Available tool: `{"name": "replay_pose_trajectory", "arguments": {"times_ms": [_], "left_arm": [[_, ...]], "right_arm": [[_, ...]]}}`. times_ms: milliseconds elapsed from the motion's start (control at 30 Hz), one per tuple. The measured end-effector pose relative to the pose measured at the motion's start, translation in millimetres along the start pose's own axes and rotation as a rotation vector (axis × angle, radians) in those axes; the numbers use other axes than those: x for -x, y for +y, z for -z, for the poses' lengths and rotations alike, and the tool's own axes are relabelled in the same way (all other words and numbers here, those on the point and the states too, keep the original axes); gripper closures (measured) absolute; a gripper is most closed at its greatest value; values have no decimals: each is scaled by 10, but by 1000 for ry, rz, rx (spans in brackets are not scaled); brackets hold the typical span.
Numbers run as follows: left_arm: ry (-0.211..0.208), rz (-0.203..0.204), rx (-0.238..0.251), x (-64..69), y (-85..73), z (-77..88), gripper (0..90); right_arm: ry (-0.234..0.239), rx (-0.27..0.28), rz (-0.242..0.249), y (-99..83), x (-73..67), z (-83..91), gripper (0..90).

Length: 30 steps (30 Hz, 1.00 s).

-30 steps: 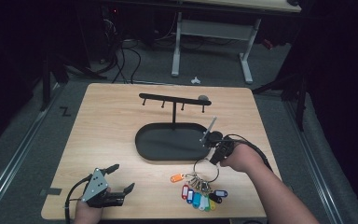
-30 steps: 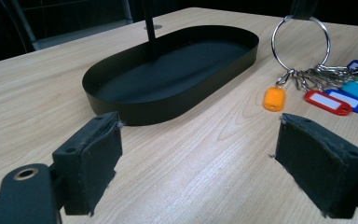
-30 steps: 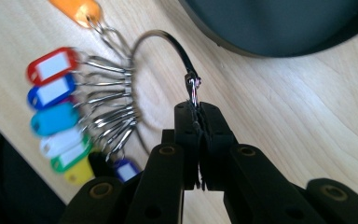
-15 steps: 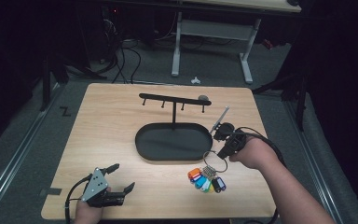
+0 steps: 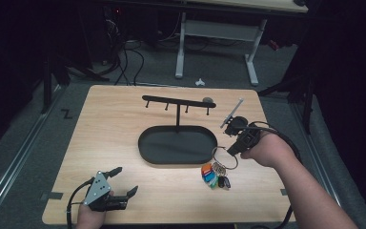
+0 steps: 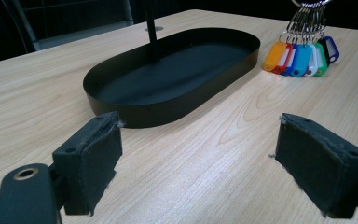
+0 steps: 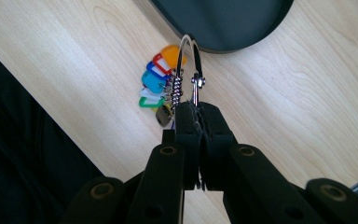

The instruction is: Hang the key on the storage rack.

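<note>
My right gripper (image 5: 232,149) (image 7: 196,108) is shut on a large metal key ring (image 5: 224,157) (image 7: 190,70). Several coloured key tags (image 5: 213,175) (image 7: 156,81) (image 6: 301,56) dangle from the ring just off the table, right of the tray. A black oval tray (image 5: 177,144) (image 6: 168,74) sits mid-table, with a post carrying a hook bar (image 5: 177,102) rising from it. My left gripper (image 5: 119,181) (image 6: 198,163) rests open near the table's front left corner, pointing at the tray, with nothing between its pads (image 6: 93,156).
The wooden table (image 5: 114,129) has its front edge just behind my left hand. A small grey object (image 5: 208,100) lies behind the hook bar. Beyond the table stand desk legs (image 5: 180,47) and cables (image 5: 124,57) on the floor.
My right gripper has lifted the key ring and carried it back and to the right; the tags have bunched together and left the table. The left gripper has stayed still.
</note>
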<state>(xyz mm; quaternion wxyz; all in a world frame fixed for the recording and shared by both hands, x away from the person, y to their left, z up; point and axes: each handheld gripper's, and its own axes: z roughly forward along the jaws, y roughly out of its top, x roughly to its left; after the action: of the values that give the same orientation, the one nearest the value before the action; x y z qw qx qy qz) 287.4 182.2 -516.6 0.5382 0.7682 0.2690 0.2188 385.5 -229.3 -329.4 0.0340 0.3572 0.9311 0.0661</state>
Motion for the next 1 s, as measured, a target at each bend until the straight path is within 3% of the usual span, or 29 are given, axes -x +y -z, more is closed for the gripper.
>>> {"name": "replay_pose_trajectory", "arguments": {"times_ms": [467,867,1000], "left_arm": [[2,-10,-10,11,-16,38,150],[0,-19,-11,14,-10,24,150],[3,-3,-2,-10,-21,79,150]], "right_arm": [[-48,32,-28,20,46,402,878],[-68,30,-32,69,70,464,878],[-65,35,-25,101,76,495,879]]}}
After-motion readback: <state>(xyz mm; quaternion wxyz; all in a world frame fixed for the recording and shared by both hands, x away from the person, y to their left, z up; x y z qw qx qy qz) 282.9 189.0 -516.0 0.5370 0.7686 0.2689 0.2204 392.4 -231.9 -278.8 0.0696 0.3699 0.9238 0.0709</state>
